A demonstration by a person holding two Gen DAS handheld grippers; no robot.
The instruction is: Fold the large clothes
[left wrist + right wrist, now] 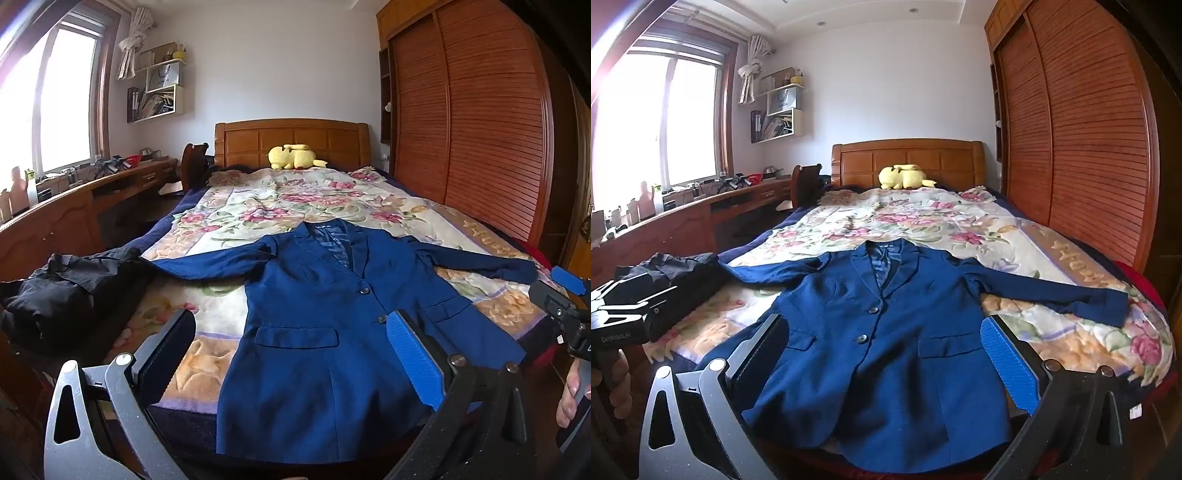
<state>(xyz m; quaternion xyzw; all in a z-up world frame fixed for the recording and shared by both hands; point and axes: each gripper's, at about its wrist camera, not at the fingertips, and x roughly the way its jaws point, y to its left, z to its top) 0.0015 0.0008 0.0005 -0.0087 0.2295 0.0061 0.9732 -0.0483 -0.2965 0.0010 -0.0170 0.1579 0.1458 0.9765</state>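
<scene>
1. On the bed (229, 214), spread face up over the floral blanket (923, 221), lies the blue blazer (314, 314); its collar points toward the headboard (291, 142), its hem hangs at the near edge, and both sleeves stretch out sideways.
2. Both grippers hover above the near end of the bed, neither touching cloth; the left gripper (291, 354) stands wide with nothing between its jaws, and the right gripper (886, 362) is equally wide and empty.
3. Seen along the left gripper, the blazer's lower front and pocket flap sit just ahead between the fingers; seen along the right gripper, the buttons and hem lie just ahead, the right-hand sleeve (1056, 295) off beyond its blue finger.
4. Judging from the flat layout, folding has not begun; a sleeve fold looks like the sensible first move.
5. To do it well, I would pinch each sleeve near the cuff, taking only that cloth and not the blanket; lift low, carry it across the chest, and lay it smooth.
6. A black garment (70, 291) lies touching the left-hand sleeve end; keep it out of the grasp.
</scene>
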